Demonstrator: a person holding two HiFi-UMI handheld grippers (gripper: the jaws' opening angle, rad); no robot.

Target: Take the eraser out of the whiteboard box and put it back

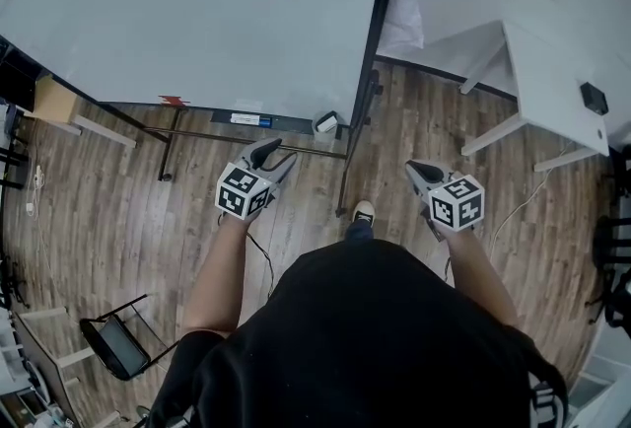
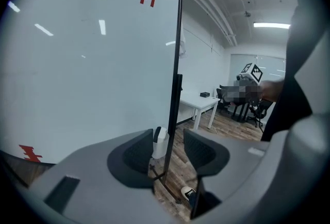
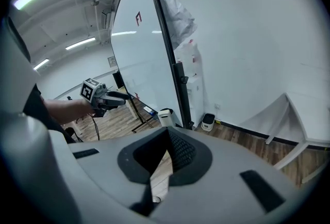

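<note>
**A:** Where's the eraser (image 2: 155,134)?

**B:** In the whiteboard box (image 2: 161,148), which hangs at the lower right corner of the whiteboard (image 1: 197,12), beside the dark upright of the stand (image 1: 363,110). Its top end shows above the box rim.

**A:** And how does it lie?

**B:** On end, as far as I can judge. The long axis is close to upright and the free end points up. A dark face seems to be turned toward the board, but it's too small to be sure.

**A:** Which step is this, then?

**B:** It can't be settled. An eraser seated in the box fits the moment before it's lifted out, and equally the moment after it's been returned. Neither gripper is near it.

**A:** How are the jaws?

**B:** The left gripper (image 1: 278,153) has its jaws apart with nothing between them, and the box shows through the gap, well beyond. The right gripper (image 1: 418,169) has its jaws together at the tips, empty, and is held off to the right over the wooden floor (image 1: 108,219).

**A:** And if a grasp is called for?

**B:** Reach forward to the box, close on the exposed top end, and draw straight up along its axis.
</note>
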